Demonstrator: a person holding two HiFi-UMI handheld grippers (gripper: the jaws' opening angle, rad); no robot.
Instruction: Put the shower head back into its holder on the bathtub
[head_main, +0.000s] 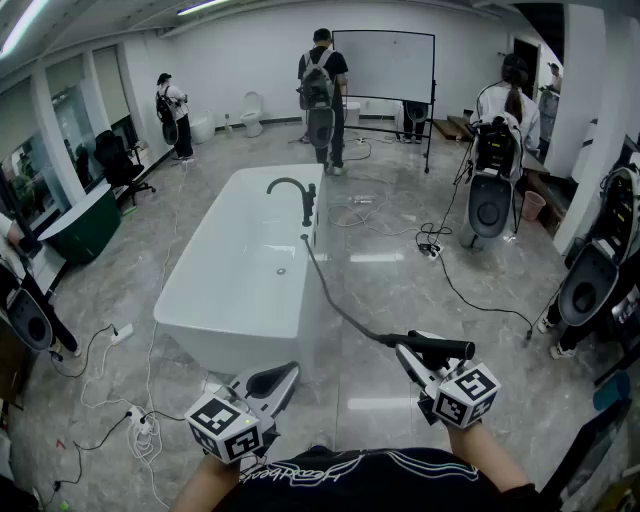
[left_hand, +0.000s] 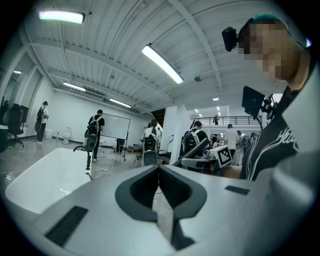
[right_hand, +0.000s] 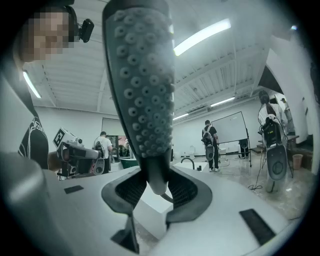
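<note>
The white bathtub (head_main: 225, 345) stands ahead, and a hose (head_main: 335, 305) runs from its rim to the shower head (right_hand: 145, 90). The right hand-held gripper (right_hand: 155, 187) squeezes the shower head, well apart from the tap (head_main: 290, 185); the left hand-held gripper (left_hand: 160, 187) is closed on nothing. I think carrying it to its holder is left.

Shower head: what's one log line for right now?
right gripper: shut on shower head | left gripper: shut, empty | shower head: away from bathtub
</note>
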